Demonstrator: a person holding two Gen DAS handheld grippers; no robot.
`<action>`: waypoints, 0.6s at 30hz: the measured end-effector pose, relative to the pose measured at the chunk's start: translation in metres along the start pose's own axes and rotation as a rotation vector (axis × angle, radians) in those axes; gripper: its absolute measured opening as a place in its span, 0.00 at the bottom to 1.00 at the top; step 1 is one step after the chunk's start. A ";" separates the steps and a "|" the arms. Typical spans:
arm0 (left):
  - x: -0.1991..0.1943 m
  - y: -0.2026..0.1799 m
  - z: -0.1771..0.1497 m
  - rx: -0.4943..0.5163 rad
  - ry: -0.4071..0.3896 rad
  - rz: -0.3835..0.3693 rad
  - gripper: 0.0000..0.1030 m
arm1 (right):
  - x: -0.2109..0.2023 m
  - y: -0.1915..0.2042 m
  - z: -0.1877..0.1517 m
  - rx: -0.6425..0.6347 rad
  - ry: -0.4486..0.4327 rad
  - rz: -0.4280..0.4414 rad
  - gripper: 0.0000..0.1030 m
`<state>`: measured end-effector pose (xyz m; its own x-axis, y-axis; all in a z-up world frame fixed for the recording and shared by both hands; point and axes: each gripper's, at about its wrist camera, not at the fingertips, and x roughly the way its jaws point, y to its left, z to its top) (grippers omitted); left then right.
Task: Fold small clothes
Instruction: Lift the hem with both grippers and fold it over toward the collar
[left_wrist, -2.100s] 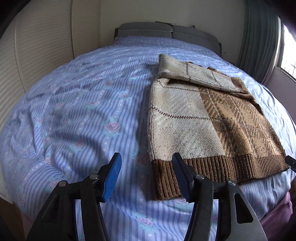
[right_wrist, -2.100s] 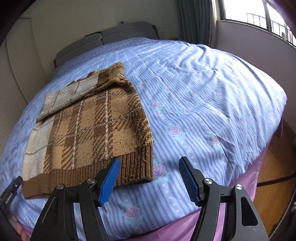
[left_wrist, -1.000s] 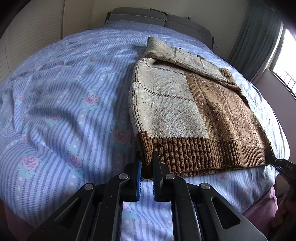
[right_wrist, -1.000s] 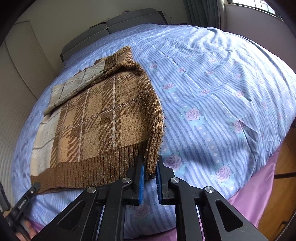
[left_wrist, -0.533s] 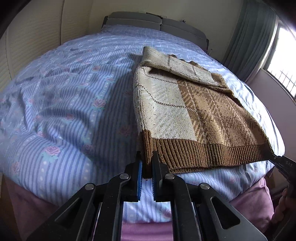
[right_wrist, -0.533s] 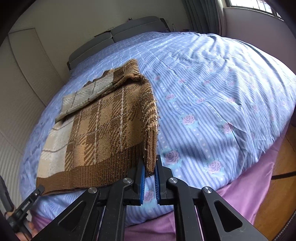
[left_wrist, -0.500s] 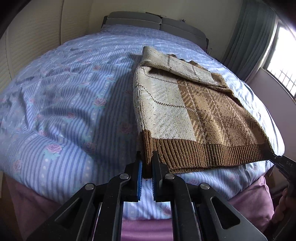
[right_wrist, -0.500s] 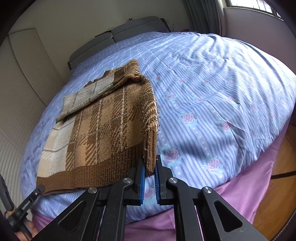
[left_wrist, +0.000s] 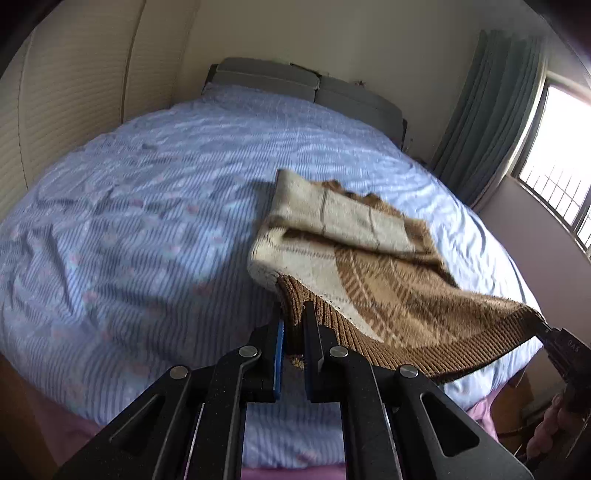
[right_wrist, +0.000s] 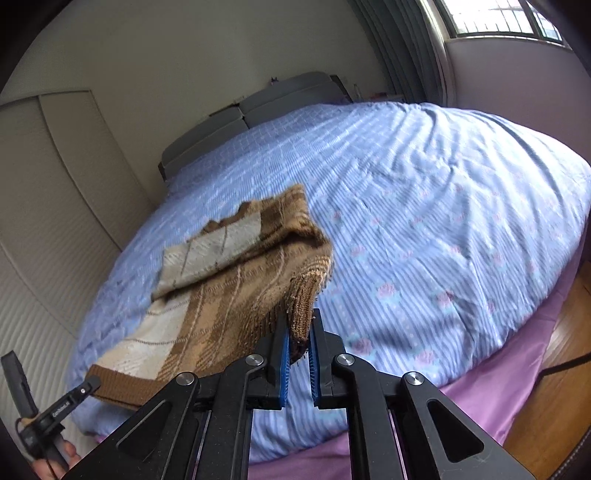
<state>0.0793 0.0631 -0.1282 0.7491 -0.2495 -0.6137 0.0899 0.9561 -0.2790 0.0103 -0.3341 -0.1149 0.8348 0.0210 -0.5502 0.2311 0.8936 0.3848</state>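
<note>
Both grippers, left (left_wrist: 293, 325) and right (right_wrist: 300, 336), had jaws clenched on the ribbed hem corners of a brown plaid sweater (left_wrist: 388, 280), its near half raised off the bed (left_wrist: 147, 229), apparently to fold hem toward collar.
</note>
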 end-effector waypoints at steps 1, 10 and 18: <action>0.000 -0.003 0.011 0.000 -0.025 -0.004 0.10 | 0.001 0.005 0.010 -0.009 -0.022 0.009 0.09; 0.053 -0.021 0.120 -0.021 -0.165 0.004 0.10 | 0.052 0.035 0.099 0.001 -0.165 0.038 0.09; 0.168 -0.018 0.188 -0.078 -0.099 0.034 0.10 | 0.167 0.041 0.157 0.034 -0.128 -0.014 0.09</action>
<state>0.3273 0.0328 -0.0874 0.8126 -0.1965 -0.5487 0.0143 0.9479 -0.3182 0.2376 -0.3645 -0.0747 0.8879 -0.0508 -0.4572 0.2580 0.8779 0.4034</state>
